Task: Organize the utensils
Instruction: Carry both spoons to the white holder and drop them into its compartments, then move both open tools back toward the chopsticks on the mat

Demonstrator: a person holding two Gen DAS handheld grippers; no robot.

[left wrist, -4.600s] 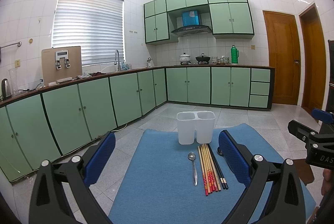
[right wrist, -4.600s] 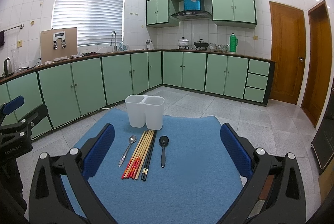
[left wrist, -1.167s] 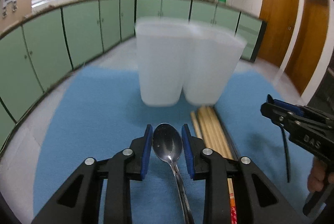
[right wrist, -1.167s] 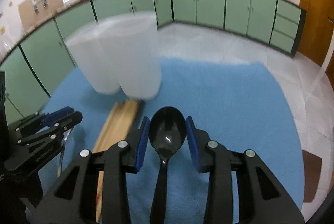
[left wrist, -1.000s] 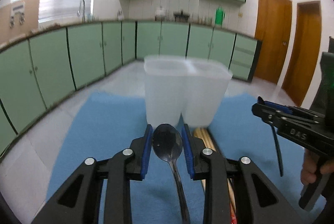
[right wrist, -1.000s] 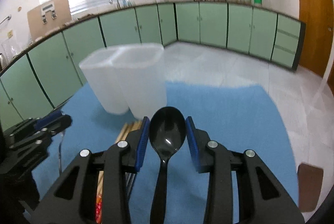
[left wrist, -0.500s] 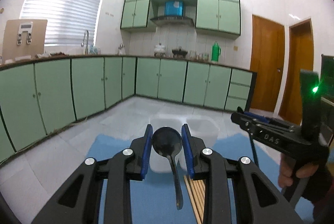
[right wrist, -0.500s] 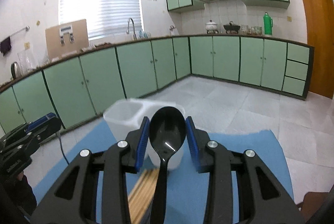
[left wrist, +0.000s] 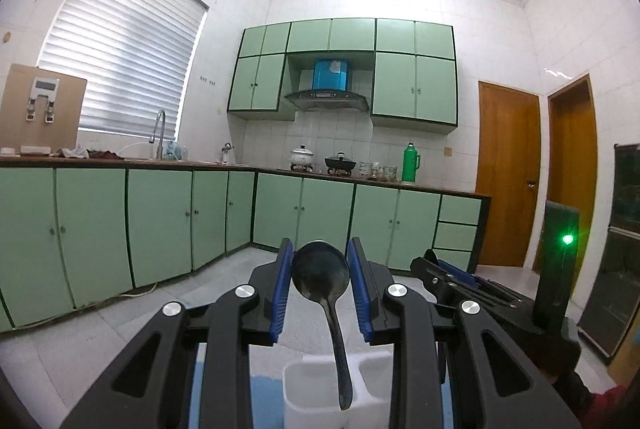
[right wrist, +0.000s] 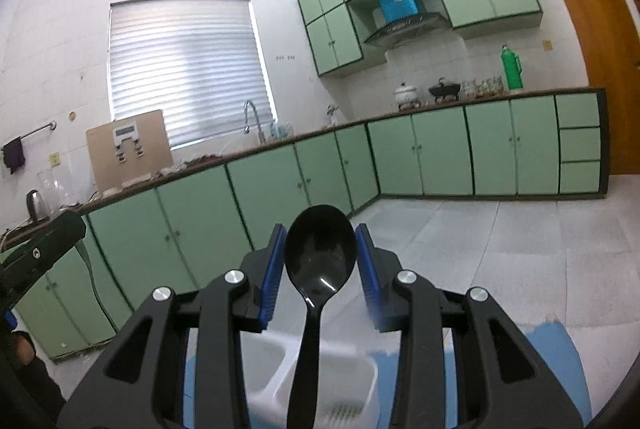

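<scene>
My left gripper [left wrist: 320,269] is shut on a metal spoon [left wrist: 322,275], gripped by its bowl, with the handle hanging down over the white two-compartment holder [left wrist: 304,389]. My right gripper [right wrist: 320,253] is shut on a black plastic spoon [right wrist: 320,257], also held by the bowl, its handle hanging over the same holder [right wrist: 348,385]. The right gripper also shows in the left wrist view [left wrist: 468,281], to the right and close by. The chopsticks are hidden below both views.
The blue mat [right wrist: 548,345] lies under the holder on a tiled floor area. Green kitchen cabinets [left wrist: 160,221] run along the left and back, with a sink and pots on the counter. Wooden doors [left wrist: 508,189] stand at the right.
Both grippers have risen and tilted up with their spoons since half a second ago. The holder has dropped to the bottom of both views, now beneath the hanging handles.
</scene>
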